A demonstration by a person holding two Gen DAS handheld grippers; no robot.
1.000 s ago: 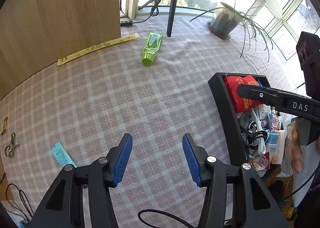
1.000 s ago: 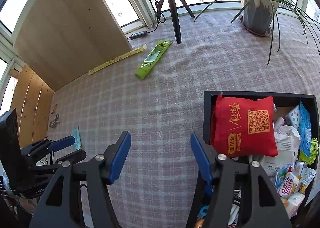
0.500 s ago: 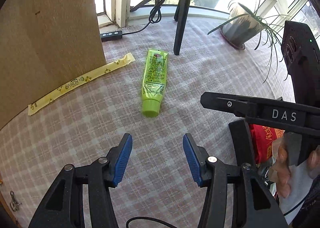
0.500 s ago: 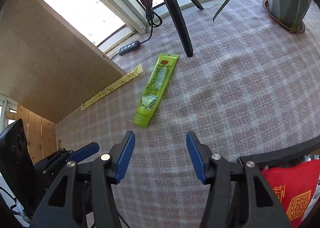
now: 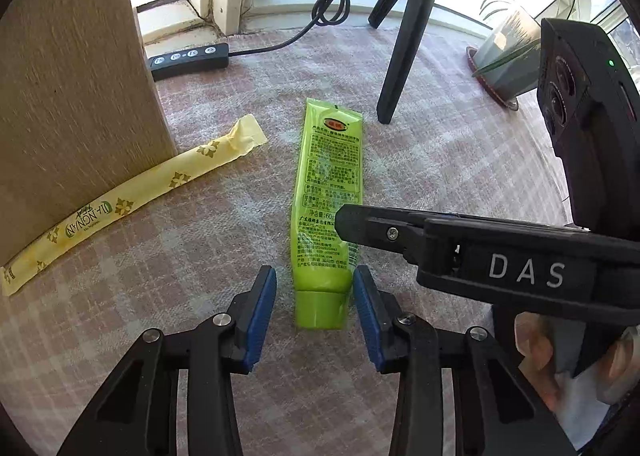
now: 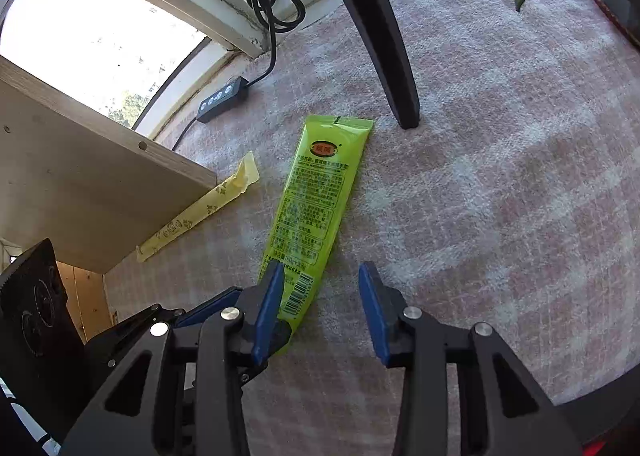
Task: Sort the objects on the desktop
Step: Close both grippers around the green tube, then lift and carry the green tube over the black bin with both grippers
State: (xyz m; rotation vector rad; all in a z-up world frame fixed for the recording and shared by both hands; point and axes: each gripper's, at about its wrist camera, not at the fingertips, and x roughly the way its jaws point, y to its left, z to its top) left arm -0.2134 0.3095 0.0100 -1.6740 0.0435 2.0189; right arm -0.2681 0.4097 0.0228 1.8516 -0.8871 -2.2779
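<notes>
Pointing steeply down, left gripper (image 5: pixel 315 306) closing astride green tube (image 5: pixel 329 192), pads apart

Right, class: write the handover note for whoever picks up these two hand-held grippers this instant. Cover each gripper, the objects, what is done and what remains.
Left hand-held gripper: jaws closing around the cap end of the green tube, not yet pressing on it.
Right hand-held gripper: jaws closing, nothing gripped; the tube's lower end lies by its left pad, and its finger crosses above the tube in the left wrist view.
The tube lies flat on the checked tablecloth; the yellow tea sachet lies along the wooden board.
Done: both grippers are at the tube.
Left: grip, lift and sort the tube, then the sachet.
</notes>
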